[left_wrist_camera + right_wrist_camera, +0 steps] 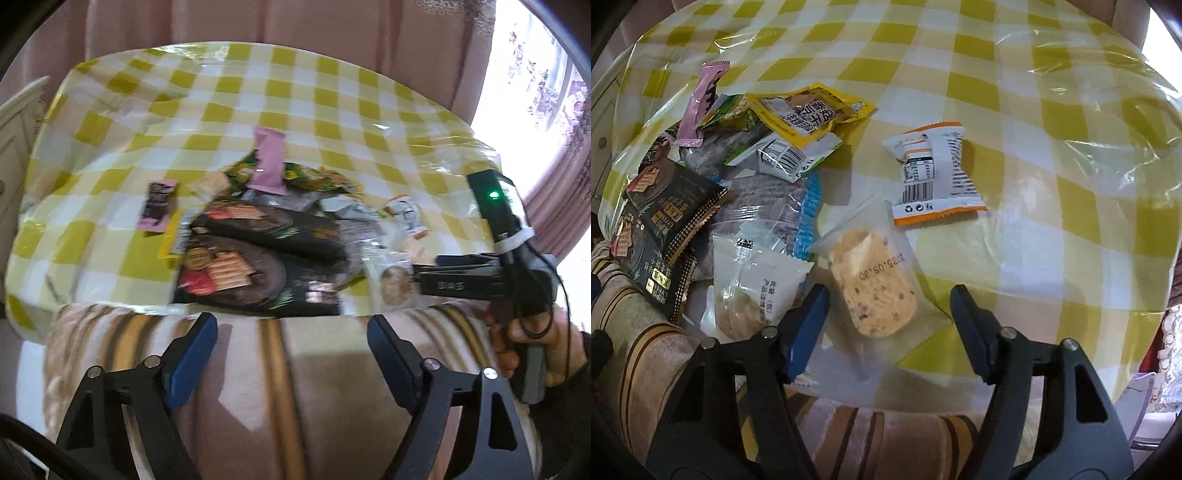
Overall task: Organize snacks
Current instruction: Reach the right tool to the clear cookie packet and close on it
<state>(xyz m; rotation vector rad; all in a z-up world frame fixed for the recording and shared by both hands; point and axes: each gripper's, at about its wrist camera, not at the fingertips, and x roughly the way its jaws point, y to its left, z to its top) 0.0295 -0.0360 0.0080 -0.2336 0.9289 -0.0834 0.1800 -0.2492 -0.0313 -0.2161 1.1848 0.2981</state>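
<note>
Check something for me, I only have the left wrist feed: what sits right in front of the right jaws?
Observer: A clear-wrapped cookie, lying between the open jaws of the right gripper, not gripped.
Operator: Any print on it?
Observer: Yes, a date stamp on the wrapper.
Operator: What's beyond it?
Observer: A white packet with orange edges, barcode side up, apart from the pile on the checkered tablecloth.
</note>
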